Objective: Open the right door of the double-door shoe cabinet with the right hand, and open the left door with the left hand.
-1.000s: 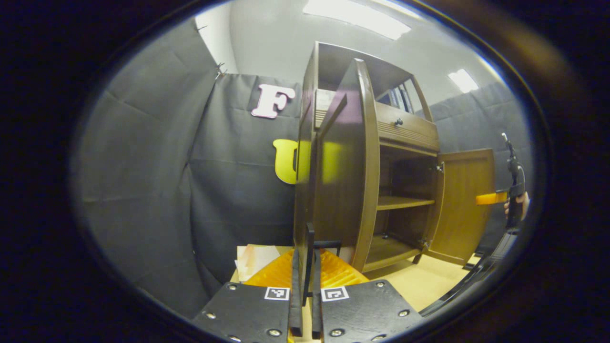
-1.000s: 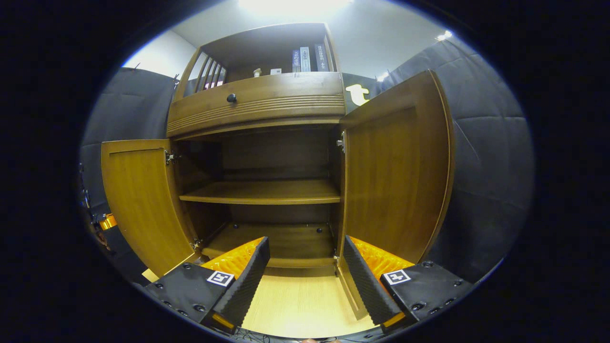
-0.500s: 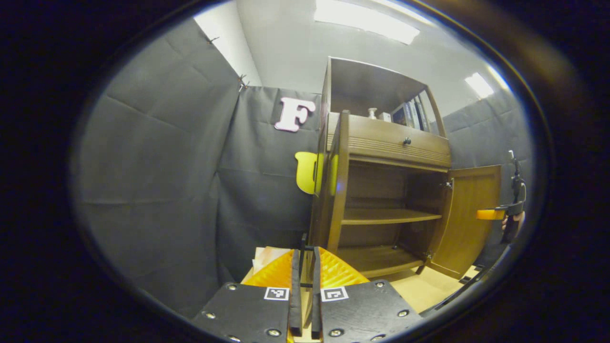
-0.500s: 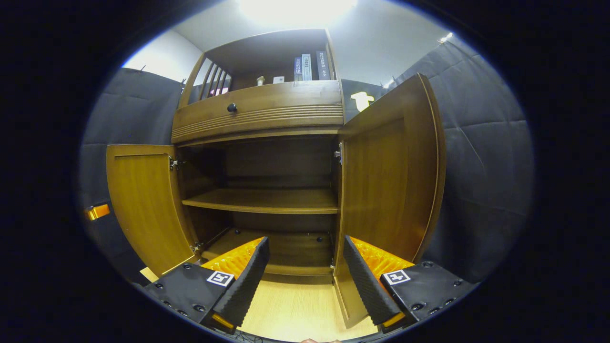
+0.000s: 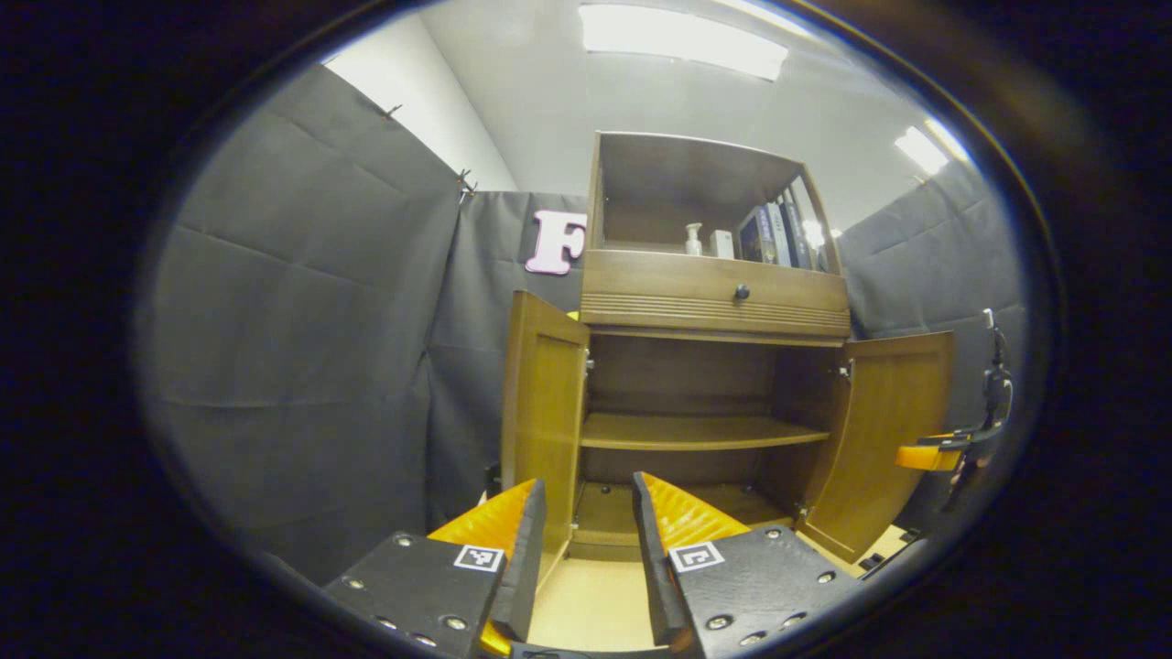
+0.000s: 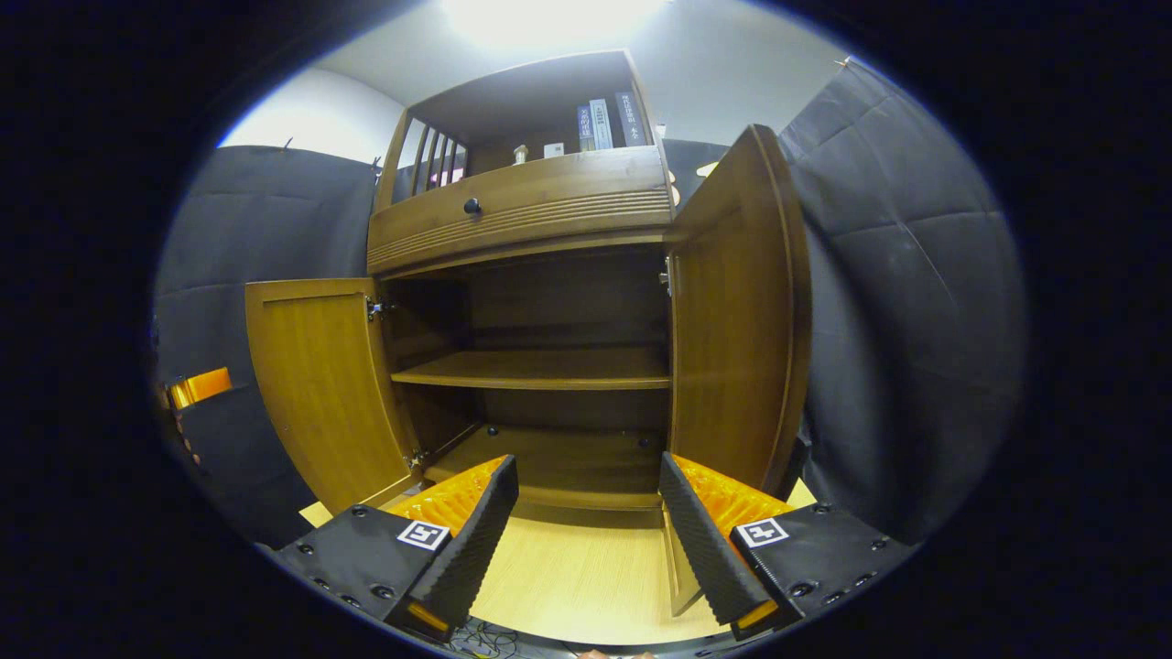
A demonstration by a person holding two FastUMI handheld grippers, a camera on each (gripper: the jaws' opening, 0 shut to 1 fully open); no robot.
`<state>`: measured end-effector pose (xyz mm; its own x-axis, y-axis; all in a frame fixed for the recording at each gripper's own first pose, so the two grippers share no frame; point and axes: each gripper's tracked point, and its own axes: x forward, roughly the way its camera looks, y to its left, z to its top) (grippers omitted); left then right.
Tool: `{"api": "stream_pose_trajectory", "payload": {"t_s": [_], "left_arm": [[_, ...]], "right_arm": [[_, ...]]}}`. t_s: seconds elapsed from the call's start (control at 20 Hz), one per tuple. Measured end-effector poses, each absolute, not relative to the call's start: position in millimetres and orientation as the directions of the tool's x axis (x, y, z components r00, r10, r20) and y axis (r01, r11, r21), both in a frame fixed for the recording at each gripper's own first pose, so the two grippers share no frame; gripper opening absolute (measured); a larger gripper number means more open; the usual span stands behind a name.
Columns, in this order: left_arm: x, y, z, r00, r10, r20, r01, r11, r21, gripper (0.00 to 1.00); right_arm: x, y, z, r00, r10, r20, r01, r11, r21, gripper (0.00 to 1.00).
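Black cloth backs one shoe cabinet (image 5: 714, 302), two doors swung wide; both grippers released, empty

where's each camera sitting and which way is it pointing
Left gripper view: rides the left gripper, low, facing the shoe cabinet from its left; own open fingers at the bottom, the right gripper far right.
Right gripper view: rides the right gripper, low, facing the cabinet from the front right; own open fingers at the bottom.
Shared: left door, right door, both open, and the shelf.
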<state>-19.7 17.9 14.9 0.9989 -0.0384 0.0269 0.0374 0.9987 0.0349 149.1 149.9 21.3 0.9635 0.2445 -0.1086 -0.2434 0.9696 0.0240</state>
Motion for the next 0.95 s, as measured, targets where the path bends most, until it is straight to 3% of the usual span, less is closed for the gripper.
{"api": "stream_pose_trajectory", "payload": {"t_s": [0.05, 0.1, 0.2, 0.3, 0.35, 0.4, 0.7, 0.85, 0.9, 0.95], "left_arm": [[-23, 7, 12, 0.999, -0.036, 0.019, 0.035, 0.999, 0.035, 0.44], [-25, -1, 9, 1.000, -0.028, 0.014, 0.027, 0.999, 0.040, 0.53], [-35, -16, 8, 1.000, -0.012, 0.007, 0.012, 0.999, 0.044, 0.76], [-39, -30, 10, 1.000, 0.006, 0.012, -0.007, 0.999, 0.045, 1.00], [-42, -36, 10, 1.000, 0.016, 0.018, -0.016, 0.999, 0.045, 1.00], [-45, -41, 11, 0.999, 0.030, 0.024, -0.031, 0.998, 0.045, 1.00], [-35, -56, -10, 0.999, 0.050, -0.013, -0.048, 0.993, 0.105, 1.00], [-9, -64, -20, 0.999, 0.007, -0.037, -0.003, 0.993, 0.114, 1.00], [0, -65, -20, 0.999, -0.008, -0.045, 0.013, 0.993, 0.116, 1.00], [9, -62, -15, 0.999, -0.016, -0.036, 0.020, 0.991, 0.131, 1.00]], "right_arm": [[146, 145, 22, 0.963, 0.249, -0.102, -0.248, 0.968, 0.024, 1.00], [143, 140, 23, 0.963, 0.250, -0.097, -0.250, 0.968, 0.020, 0.93], [135, 131, 25, 0.959, 0.271, -0.084, -0.270, 0.963, 0.018, 0.98], [129, 122, 24, 0.956, 0.282, -0.080, -0.281, 0.959, 0.023, 0.92], [125, 117, 22, 0.954, 0.289, -0.079, -0.288, 0.957, 0.030, 0.98], [122, 114, 22, 0.952, 0.295, -0.078, -0.293, 0.955, 0.037, 0.92], [115, 98, 15, 0.961, 0.259, -0.096, -0.257, 0.966, 0.041, 0.92], [121, 104, 17, 0.972, 0.214, -0.097, -0.212, 0.977, 0.033, 0.92], [124, 110, 19, 0.975, 0.200, -0.100, -0.198, 0.980, 0.035, 0.98], [126, 117, 23, 0.977, 0.192, -0.094, -0.189, 0.981, 0.041, 0.92]]}}
